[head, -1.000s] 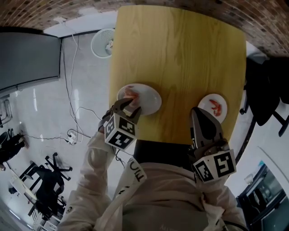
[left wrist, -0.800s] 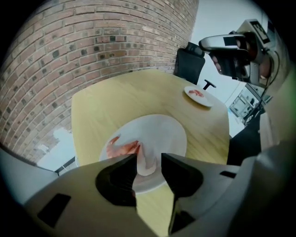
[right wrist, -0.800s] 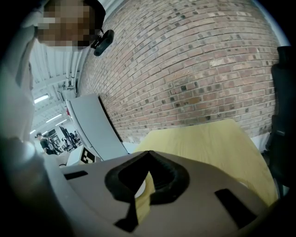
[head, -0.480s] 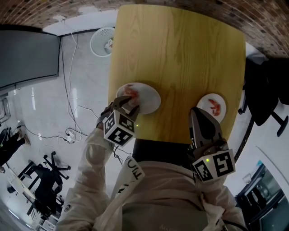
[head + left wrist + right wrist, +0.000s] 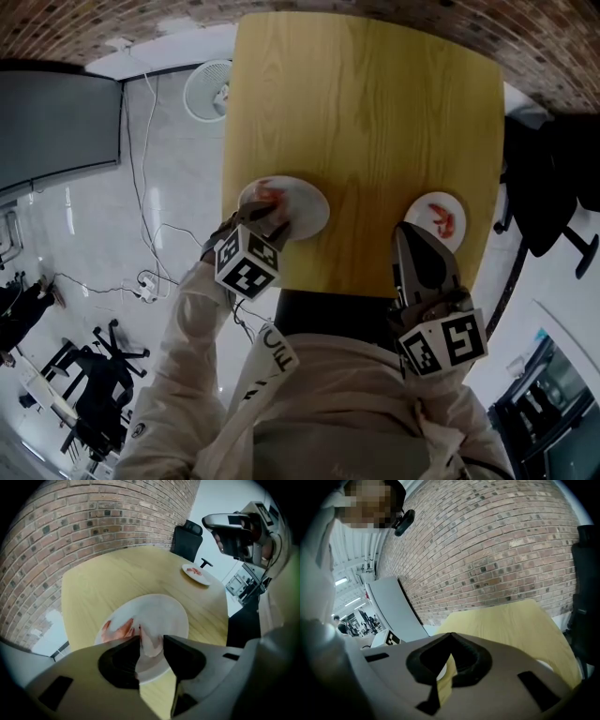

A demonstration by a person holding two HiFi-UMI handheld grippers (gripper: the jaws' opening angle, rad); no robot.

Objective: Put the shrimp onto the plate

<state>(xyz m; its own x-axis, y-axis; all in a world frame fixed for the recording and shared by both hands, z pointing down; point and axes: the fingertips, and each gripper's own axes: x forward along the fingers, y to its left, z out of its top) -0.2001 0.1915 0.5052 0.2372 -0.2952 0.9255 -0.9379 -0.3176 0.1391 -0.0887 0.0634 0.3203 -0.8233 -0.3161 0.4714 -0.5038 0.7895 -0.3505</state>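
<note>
A big white plate [image 5: 305, 208] [image 5: 166, 611] lies near the left front edge of the wooden table [image 5: 375, 112]. Orange shrimp [image 5: 269, 194] [image 5: 119, 630] lie on its left side. My left gripper [image 5: 265, 218] [image 5: 151, 639] points steeply down over that plate, jaws open. A pale shrimp [image 5: 151, 645] sits between its tips on the plate. A small white plate [image 5: 424, 206] [image 5: 196, 575] at the right front holds a red shrimp [image 5: 444, 221] [image 5: 193, 571]. My right gripper [image 5: 405, 231] [image 5: 450, 636] hangs just short of that plate, shut and holding nothing.
A black office chair [image 5: 553, 178] [image 5: 187, 543] stands by the table's right side. On the floor to the left are a fan [image 5: 211, 89] and cables [image 5: 150, 277]. A brick wall [image 5: 497, 550] runs behind the table.
The left gripper has tilted slightly over the big plate. The right gripper has kept still.
</note>
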